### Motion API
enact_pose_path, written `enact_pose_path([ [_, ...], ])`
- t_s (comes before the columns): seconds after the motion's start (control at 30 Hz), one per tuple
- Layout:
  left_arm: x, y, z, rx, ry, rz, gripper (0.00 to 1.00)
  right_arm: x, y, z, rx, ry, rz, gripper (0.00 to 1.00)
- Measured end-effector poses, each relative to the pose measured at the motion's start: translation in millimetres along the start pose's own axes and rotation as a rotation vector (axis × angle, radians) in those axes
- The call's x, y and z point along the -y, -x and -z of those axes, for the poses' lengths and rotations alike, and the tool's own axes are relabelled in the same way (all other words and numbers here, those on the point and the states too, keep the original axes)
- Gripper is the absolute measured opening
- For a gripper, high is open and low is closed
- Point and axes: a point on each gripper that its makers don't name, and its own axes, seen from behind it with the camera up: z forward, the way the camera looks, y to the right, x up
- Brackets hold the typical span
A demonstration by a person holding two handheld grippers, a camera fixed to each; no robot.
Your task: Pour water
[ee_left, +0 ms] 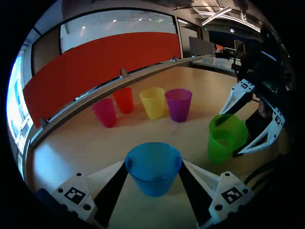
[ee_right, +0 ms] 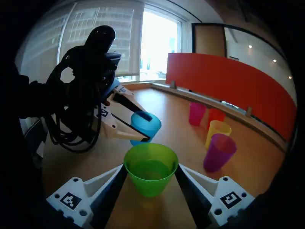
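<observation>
Right gripper view: cup [ee_right: 151,173] between tongs [ee_right: 151,168]

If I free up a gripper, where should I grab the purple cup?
Probably across its wall, just under the rim. The purple cup stands upright and narrows toward the base, so a grip holds better high up. Come level from the near, open side; the yellow cup stands close beside it.
</observation>
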Motion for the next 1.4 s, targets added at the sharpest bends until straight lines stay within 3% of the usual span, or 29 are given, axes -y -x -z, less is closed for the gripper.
enact_pose_path([
  [0.8,3.1,15.5,1.1,0.053,-0.001,-0.010,0.87,-3.2,13.7,-0.6,0.075,0.008,-0.013,0.92],
  [1.0,4.8,19.3,1.1,0.060,0.005,0.013,0.87,-1.5,10.3,0.8,0.078,0.002,-0.022,0.95],
  [1.4,2.3,32.2,2.5,0.110,0.018,0.002,0.88,-2.4,19.6,4.5,0.109,0.014,-0.012,1.00],
])
